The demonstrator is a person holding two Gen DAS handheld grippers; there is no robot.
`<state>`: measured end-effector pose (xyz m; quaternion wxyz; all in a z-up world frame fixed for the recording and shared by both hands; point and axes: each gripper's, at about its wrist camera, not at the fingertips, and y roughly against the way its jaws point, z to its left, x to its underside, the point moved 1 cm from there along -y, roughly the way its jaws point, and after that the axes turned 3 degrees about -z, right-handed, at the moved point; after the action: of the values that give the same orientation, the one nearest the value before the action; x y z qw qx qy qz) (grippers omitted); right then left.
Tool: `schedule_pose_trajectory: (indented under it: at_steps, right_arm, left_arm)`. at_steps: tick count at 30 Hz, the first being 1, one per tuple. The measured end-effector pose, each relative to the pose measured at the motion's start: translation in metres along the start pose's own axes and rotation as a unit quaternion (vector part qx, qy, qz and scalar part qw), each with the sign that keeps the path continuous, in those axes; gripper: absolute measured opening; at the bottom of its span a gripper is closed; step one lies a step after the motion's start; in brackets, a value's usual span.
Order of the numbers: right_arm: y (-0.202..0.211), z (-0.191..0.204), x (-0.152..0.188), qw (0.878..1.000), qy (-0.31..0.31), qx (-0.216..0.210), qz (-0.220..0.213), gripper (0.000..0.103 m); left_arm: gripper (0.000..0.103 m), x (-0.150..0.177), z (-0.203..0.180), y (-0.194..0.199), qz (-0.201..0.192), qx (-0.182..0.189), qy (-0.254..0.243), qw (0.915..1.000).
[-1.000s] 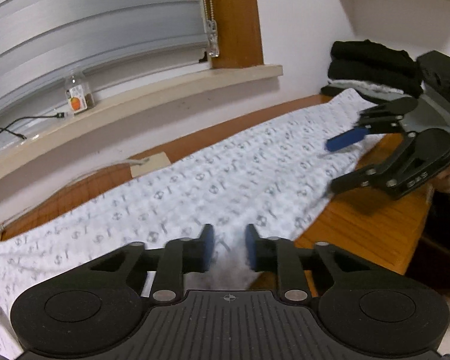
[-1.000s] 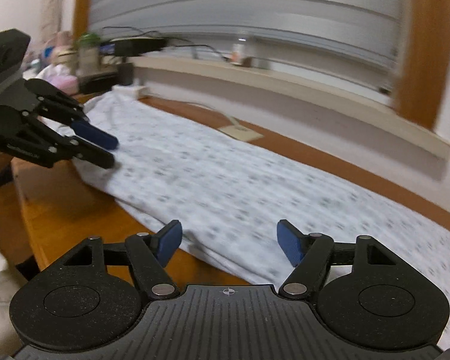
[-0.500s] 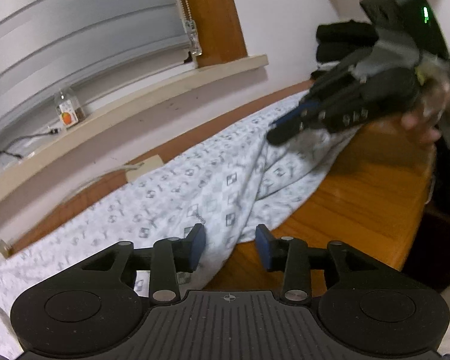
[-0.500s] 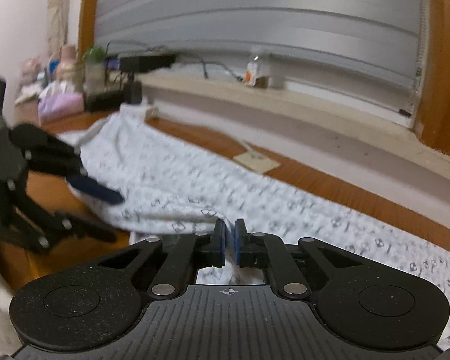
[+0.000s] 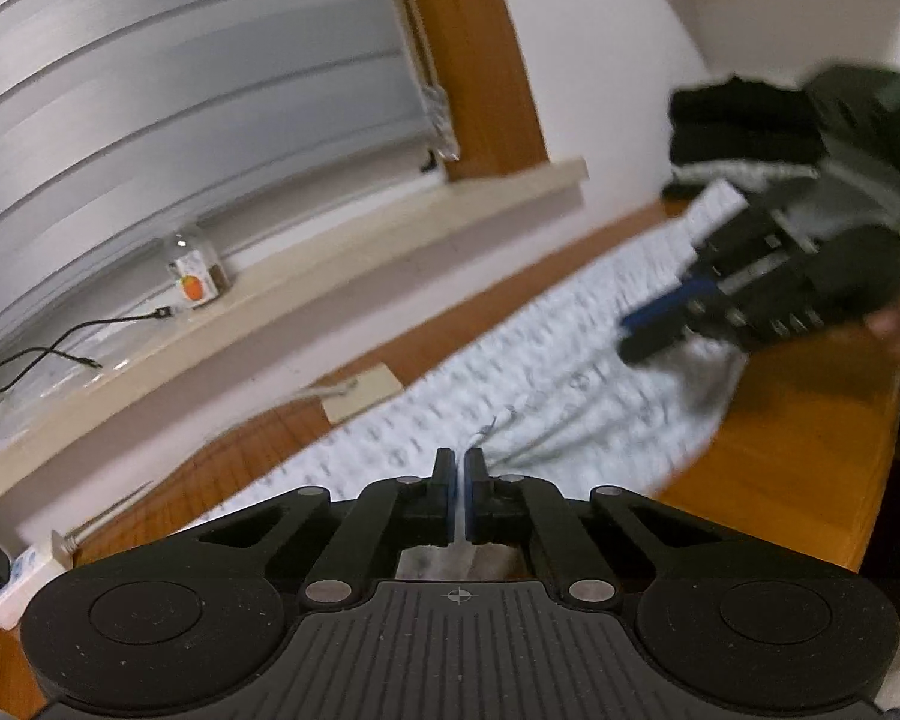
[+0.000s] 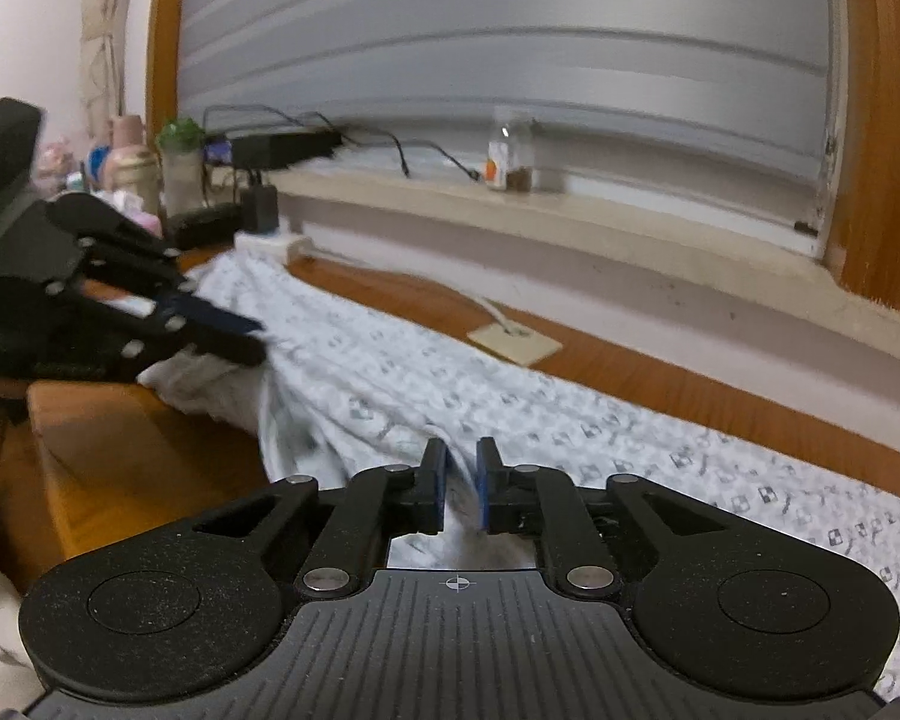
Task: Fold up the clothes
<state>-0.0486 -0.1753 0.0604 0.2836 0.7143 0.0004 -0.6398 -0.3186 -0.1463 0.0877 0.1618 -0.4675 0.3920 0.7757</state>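
A white garment (image 5: 570, 402) with a small grey print lies stretched along the wooden table (image 5: 798, 450). My left gripper (image 5: 459, 456) is shut on its near edge, and a thin fold of cloth stands between the pads. In the right wrist view my right gripper (image 6: 462, 450) pinches a ridge of the same garment (image 6: 390, 372); its jaws are opening slightly, with cloth still between the pads. Each gripper shows in the other's view: the right gripper (image 5: 630, 336) at the far right over bunched cloth, the left gripper (image 6: 255, 339) at the left with lifted fabric hanging from it.
A stack of dark folded clothes (image 5: 744, 126) sits at the far right end by the wall. The window sill bears a small jar (image 6: 510, 159), cables and a dark box. A beige wall plate (image 6: 513, 342) lies behind the garment. Bottles and clutter (image 6: 132, 162) crowd the left end.
Both grippers closed on the garment's near edge, the right one first, then the left. The edge is now raised off the table and bunched at both grips.
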Motion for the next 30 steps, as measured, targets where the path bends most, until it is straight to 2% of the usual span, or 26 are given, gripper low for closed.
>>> schedule_pose_trajectory:
  at_steps: [4,7,10,15,17,21,22,24,26,27,30]
  right_arm:
    - [0.005,0.016,-0.001,1.000,0.005,-0.019,-0.010,0.013]
    - [0.001,0.030,0.001,0.999,0.012,-0.043,-0.002,0.013]
    - [-0.010,0.042,0.004,0.998,0.018,-0.059,0.013,0.014]
    - [-0.035,0.055,0.008,0.997,0.008,-0.074,0.031,0.034]
    - [-0.046,0.062,0.006,0.996,0.016,-0.073,0.038,0.047]
    - [-0.069,0.062,0.004,0.996,0.002,-0.072,0.055,0.050]
    - [-0.072,0.061,0.003,0.996,-0.006,-0.072,0.057,0.050]
    - [-0.071,0.059,0.003,0.995,-0.017,-0.076,0.056,0.038]
    - [-0.063,0.059,0.002,0.995,-0.018,-0.081,0.048,0.014]
    - [-0.058,0.061,0.002,0.995,-0.017,-0.086,0.042,0.010]
    - [-0.040,0.071,0.002,0.993,-0.004,-0.112,0.035,0.007]
  left_arm:
    - [0.003,-0.002,0.012,-0.007,0.006,0.002,0.011,0.9999]
    - [0.003,-0.001,0.018,-0.013,0.010,0.006,0.021,0.9997]
    - [0.003,0.000,0.027,-0.015,0.005,0.020,0.052,0.9984]
    - [0.003,0.001,0.034,-0.021,0.009,0.027,0.067,0.9973]
    - [0.003,0.002,0.038,-0.025,0.011,0.035,0.078,0.9963]
    - [0.003,0.002,0.045,-0.032,0.014,0.036,0.086,0.9955]
    - [0.003,0.002,0.046,-0.033,0.015,0.036,0.086,0.9955]
    - [0.003,0.002,0.047,-0.034,0.015,0.034,0.087,0.9955]
    - [0.003,0.003,0.048,-0.034,0.013,0.031,0.088,0.9955]
    - [0.003,0.003,0.048,-0.033,0.012,0.030,0.089,0.9955]
    - [0.002,0.002,0.050,-0.031,0.009,0.027,0.091,0.9954]
